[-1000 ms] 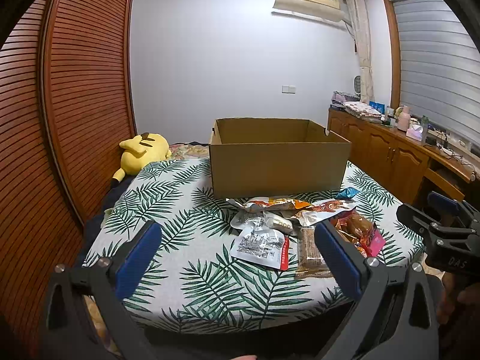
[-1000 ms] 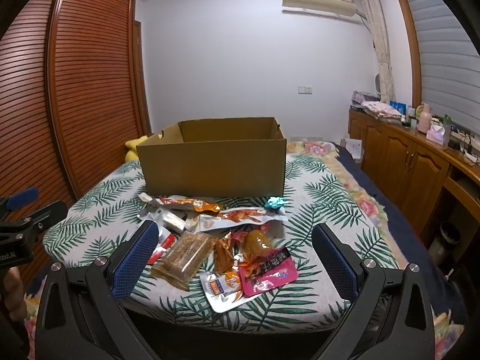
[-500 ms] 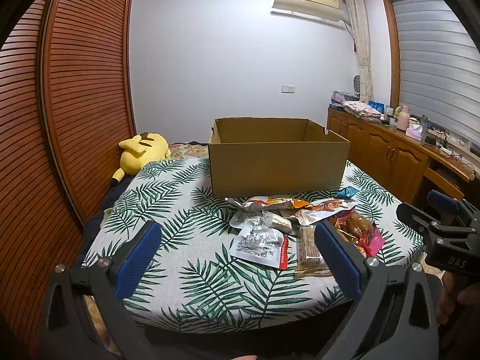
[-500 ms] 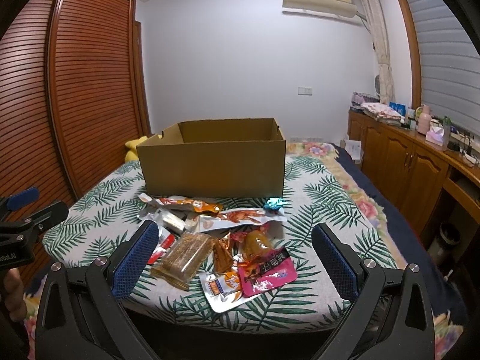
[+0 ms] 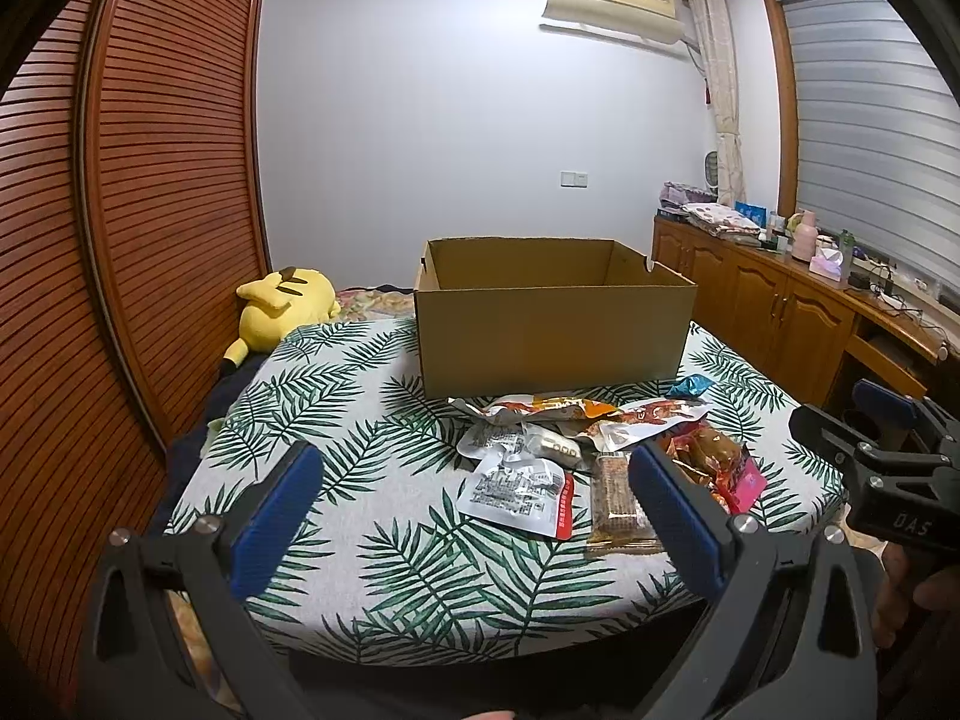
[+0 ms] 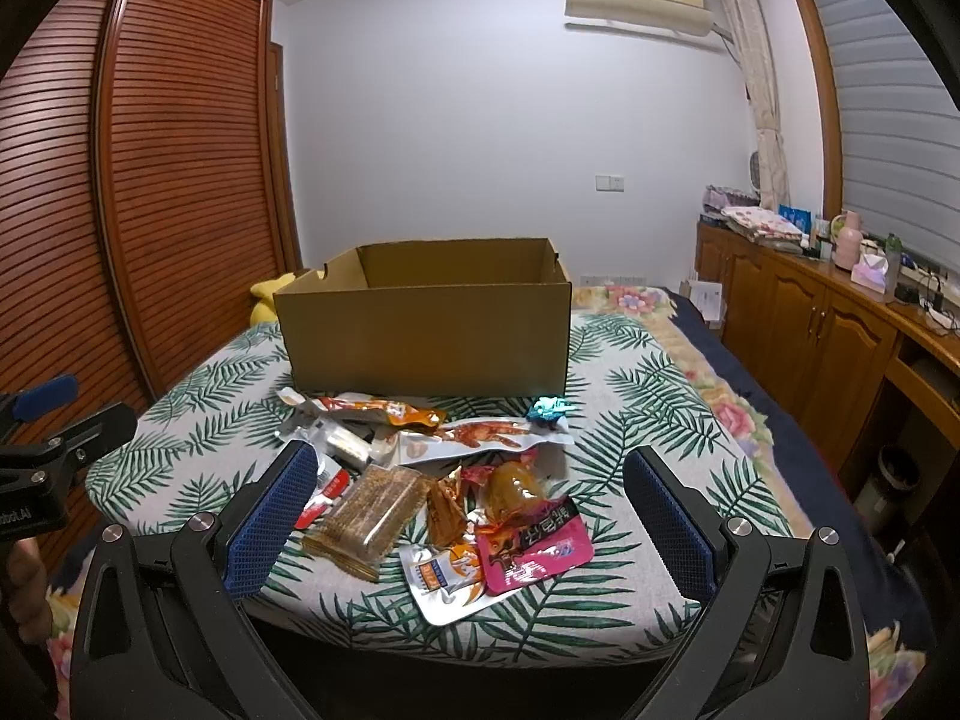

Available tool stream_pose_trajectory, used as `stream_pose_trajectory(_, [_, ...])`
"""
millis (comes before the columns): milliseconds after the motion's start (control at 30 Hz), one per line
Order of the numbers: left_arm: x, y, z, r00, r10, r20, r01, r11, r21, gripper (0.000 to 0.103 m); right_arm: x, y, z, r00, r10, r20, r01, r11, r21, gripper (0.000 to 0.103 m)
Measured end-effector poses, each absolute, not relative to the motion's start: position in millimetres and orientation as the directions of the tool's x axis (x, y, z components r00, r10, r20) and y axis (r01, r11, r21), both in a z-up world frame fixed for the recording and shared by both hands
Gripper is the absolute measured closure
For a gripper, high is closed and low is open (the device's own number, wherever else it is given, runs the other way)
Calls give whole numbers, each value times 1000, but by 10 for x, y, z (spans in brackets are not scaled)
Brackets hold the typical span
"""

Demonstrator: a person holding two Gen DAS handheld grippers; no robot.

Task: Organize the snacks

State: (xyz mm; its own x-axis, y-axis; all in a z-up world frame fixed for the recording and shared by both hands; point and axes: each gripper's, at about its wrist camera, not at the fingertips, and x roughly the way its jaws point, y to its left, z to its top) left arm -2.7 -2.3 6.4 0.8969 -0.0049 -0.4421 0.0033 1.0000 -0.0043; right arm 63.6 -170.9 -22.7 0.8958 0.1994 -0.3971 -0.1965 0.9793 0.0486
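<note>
Both hand-held grippers spread wide, empty, crinkly foil snack packets [image 6: 456,480], square cardboard box [image 6: 426,330], leaf-print cloth [image 5: 360,480]

One cardboard box [image 6: 427,333] sits at the table's twelve o'clock. In front of it, toward six o'clock, lies a heap of snack packets, about nine as far as the overlap lets me count: one orange pouch [image 6: 384,409], one long white packet with a red print [image 6: 480,439], one small teal wrapped sweet [image 6: 549,407], one clear-wrapped brown bar [image 6: 372,513], one pink packet [image 6: 531,543], one white-and-orange sachet [image 6: 444,579], one amber pouch [image 6: 516,483], one silvery packet [image 5: 519,441] and one white packet with a red edge [image 5: 516,495]. One yellow plush toy [image 5: 282,306] lies at ten o'clock. Two grippers are there, a left gripper [image 5: 474,519] and a right gripper [image 6: 471,519].
</note>
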Motion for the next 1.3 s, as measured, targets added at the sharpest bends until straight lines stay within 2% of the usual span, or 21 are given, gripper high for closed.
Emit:
stream_pose_trajectory(767, [-27, -28, 112, 891, -22, -454, 20, 1000, -10, 0, 633, -1710, -223, 893, 196, -404, -196, 980, 43, 0])
stream_pose_trajectory(1300, [340, -64, -226, 830, -75, -552, 90, 996, 0, 1, 848, -1874, -407, 850, 211, -482, -234, 972, 13, 0])
